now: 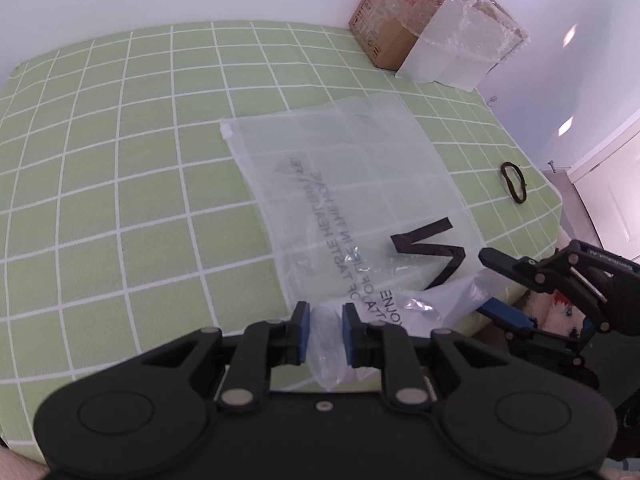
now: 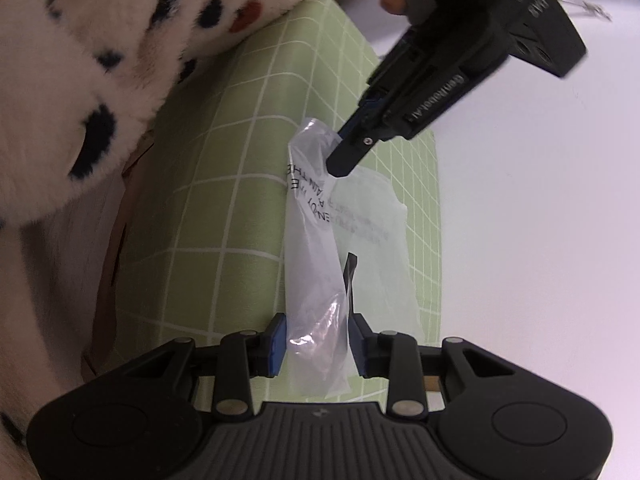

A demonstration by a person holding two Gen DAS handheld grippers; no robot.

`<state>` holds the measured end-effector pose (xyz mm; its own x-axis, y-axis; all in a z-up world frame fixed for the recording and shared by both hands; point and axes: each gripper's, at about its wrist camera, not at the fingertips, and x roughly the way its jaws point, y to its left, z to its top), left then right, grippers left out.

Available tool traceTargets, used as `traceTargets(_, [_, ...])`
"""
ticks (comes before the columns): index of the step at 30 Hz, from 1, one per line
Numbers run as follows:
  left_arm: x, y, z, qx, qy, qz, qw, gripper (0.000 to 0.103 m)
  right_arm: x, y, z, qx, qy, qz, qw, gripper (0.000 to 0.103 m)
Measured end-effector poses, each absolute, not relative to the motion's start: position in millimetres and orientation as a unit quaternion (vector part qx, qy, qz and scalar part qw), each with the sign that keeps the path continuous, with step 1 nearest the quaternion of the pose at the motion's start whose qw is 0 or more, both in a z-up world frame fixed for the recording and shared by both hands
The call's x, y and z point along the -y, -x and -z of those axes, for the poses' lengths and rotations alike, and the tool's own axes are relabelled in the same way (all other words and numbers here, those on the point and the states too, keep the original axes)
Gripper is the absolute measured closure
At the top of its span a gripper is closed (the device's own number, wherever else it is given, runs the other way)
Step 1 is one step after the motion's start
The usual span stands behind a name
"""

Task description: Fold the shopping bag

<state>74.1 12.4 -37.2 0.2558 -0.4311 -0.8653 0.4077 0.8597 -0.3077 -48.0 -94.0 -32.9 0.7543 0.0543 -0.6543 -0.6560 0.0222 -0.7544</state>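
Nearest the left wrist camera, the left gripper is pinching a bunched strip of the translucent shopping bag between its blue pads, jaws narrow and pressing on the plastic. The bottom of this view is being blocked by the gripper's black body, so the near edge of the table is cut off.

Just beyond, the bag is lying mostly flat on a green checked tablecloth, its near corner lifted and crumpled. Black printing is showing through the plastic in reverse and is hard to read; a thick black zigzag mark is plainer.

At the right edge, the right gripper is reaching in over the table's side, holding the bag's other near corner. In its own view, the right gripper is closing moderately narrow on a twisted fold of plastic, and the left gripper is gripping the bag farther along. A spotted plush fabric is filling the upper left there, blurred, hiding what is behind it.

Farther on, wide bare cloth is lying left of the bag. A dark loop is sitting near the right edge, too small to identify. At the far corner a cardboard box is standing against the wall, partly wrapped in bubble wrap.
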Motion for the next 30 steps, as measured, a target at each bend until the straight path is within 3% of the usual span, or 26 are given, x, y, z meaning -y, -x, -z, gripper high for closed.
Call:
traceTargets(6, [-14, -74, 38, -0.55, 0.017, 0.266, 0.791, 0.084, 98, 58, 38, -0.186, 0.669, -0.274, 0.665, 0.07])
traceTargets(12, [-15, -76, 38, -0.553, 0.02, 0.266, 0.789, 0.084, 102, 52, 34, -0.205, 0.657, -0.303, 0.659, 0.075])
traceTargets(13, [-15, -76, 38, -0.553, 0.021, 0.266, 0.789, 0.084, 99, 47, 34, -0.215, 0.65, -0.311, 0.659, 0.08])
traceTargets(17, [-15, -75, 37, -0.554, 0.022, 0.267, 0.788, 0.084, 98, 13, 21, -0.295, 0.578, -0.358, 0.671, 0.092])
traceTargets(24, [-19, -66, 35, -0.527, 0.011, 0.302, 0.794, 0.081, 117, -66, -6, -0.451, 0.401, -0.436, 0.667, 0.092])
traceTargets(26, [-19, -58, 31, -0.507, -0.001, 0.316, 0.802, 0.078, 124, -85, -7, -0.488, 0.355, -0.45, 0.659, 0.092])
traceTargets(30, [-10, -29, 12, -0.432, -0.081, 0.383, 0.812, 0.059, 138, -116, -5, -0.543, 0.276, -0.469, 0.64, 0.092])
